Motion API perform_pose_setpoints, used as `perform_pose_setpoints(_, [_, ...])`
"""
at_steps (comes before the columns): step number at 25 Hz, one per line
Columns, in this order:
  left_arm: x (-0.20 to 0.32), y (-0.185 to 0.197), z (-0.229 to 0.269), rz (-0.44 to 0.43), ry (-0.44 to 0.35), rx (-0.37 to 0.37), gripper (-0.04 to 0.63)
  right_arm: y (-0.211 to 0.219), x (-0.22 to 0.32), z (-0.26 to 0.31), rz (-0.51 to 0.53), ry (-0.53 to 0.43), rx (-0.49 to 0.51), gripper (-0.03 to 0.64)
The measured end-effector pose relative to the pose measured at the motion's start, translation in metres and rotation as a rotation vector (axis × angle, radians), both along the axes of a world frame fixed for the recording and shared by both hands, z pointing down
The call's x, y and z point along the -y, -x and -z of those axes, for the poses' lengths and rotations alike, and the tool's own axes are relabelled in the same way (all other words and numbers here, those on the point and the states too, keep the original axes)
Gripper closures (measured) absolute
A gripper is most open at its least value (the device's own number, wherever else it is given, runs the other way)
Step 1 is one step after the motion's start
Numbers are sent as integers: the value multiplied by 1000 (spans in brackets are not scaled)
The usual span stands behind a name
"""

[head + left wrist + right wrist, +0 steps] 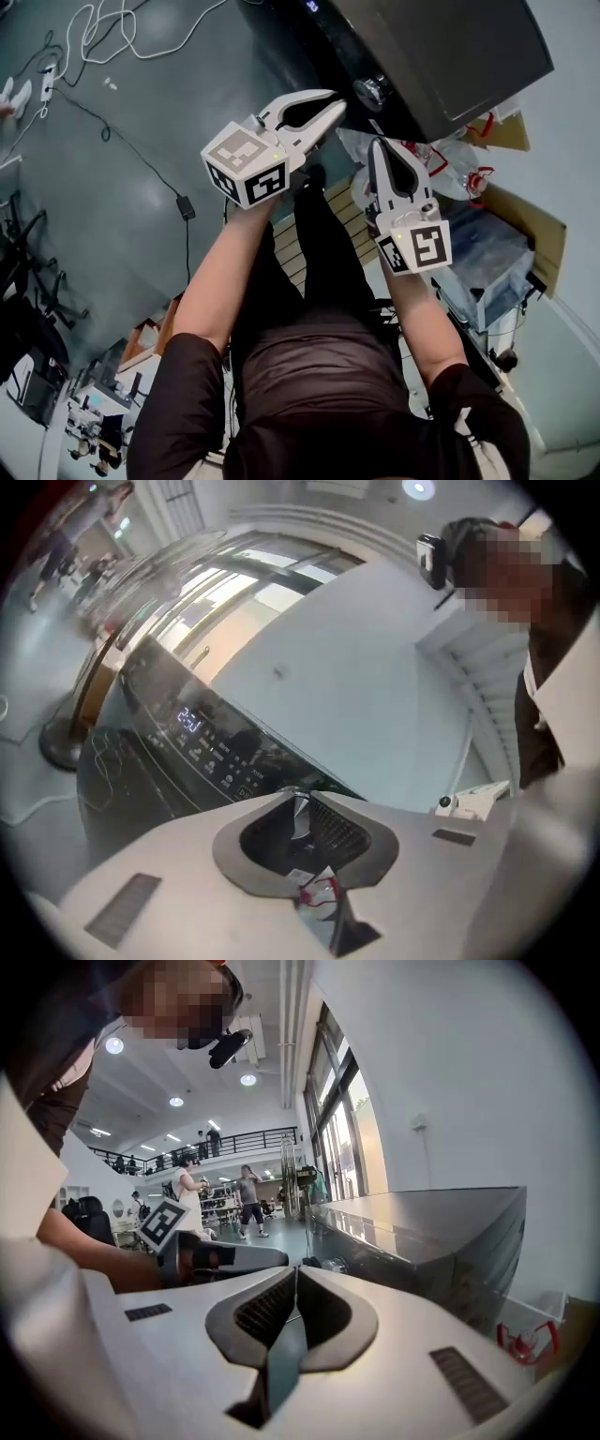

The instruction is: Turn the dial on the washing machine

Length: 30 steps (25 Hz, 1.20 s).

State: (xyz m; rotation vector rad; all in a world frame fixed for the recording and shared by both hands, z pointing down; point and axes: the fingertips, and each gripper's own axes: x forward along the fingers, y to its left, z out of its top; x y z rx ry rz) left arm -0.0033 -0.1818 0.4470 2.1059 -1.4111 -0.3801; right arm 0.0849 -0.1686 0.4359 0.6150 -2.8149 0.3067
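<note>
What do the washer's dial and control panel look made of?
The dial looks like chrome-finished metal or plated plastic: it has bright, mirror-like highlights. The control panel looks like dark glossy plastic or glass: it carries reflections, and a lit display shows through it.

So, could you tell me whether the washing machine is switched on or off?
On: the display on the washing machine glows with lit digits, seen in the left gripper view.

**Surface finishes in your work area**
Your left gripper [337,101] and right gripper [376,150] are matt pale plastic with ribbed dark pads [265,1309]. The washing machine [441,47] is glossy, dark and mirror-smooth, and its dial [368,91] looks like polished metal. The floor [141,103] is smooth with a dull sheen.
</note>
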Motion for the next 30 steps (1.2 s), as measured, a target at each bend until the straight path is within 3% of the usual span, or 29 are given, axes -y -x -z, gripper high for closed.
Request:
perform_pose_setpoints(3, [-13,0,7,8,-40,202,536,8,-3,-1,-45,-12,4,594])
perform_pose_setpoints(6, [-28,11,16,78,-87,399,558,17,-8,-6,-81,-13,5,594])
perform_pose_setpoints(10, [-56,24,11,115,-43,498,569,23,-22,-12,-113,-21,-10,594])
perform_pose_setpoints(20, [-118,54,50,109,-51,509,580,26,-74,24,-210,-82,-47,594])
perform_pose_setpoints(27, [-150,38,101,56,-52,484,580,-10,-108,83,-269,-76,-36,594])
perform_pose_setpoints(30, [-154,30,129,47,-96,466,580,-32,-116,114,-301,-84,-23,595])
